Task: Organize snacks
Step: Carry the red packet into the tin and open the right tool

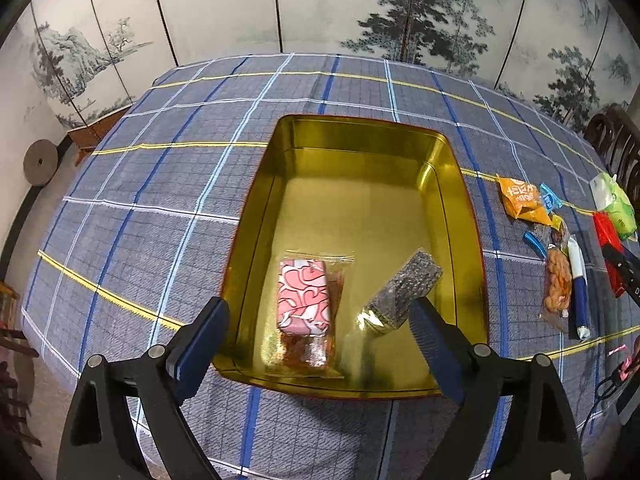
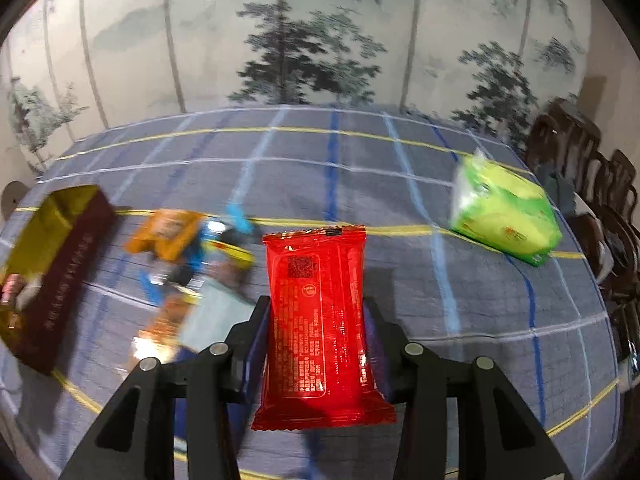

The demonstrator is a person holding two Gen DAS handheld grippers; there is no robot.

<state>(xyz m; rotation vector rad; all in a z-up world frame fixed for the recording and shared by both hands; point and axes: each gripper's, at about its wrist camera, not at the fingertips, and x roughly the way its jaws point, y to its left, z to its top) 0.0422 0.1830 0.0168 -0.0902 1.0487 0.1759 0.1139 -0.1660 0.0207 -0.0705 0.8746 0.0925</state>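
Our right gripper (image 2: 318,320): clamped on the red packet (image 2: 320,320), its long axis running along the fingers.
Our left gripper (image 1: 320,328): jaws wide, nothing between the pads, hanging over the near end of the gold tin (image 1: 288,132).
In the tin: a pink packet (image 1: 305,300) and a dark bar (image 1: 404,288).
Key relation: we judge the tin (image 2: 60,264) lies left of the red packet, so the right hand must carry it leftward.

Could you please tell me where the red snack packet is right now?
The red snack packet is clamped in the right gripper, above the tablecloth, between the loose snacks on its left and the green pack.
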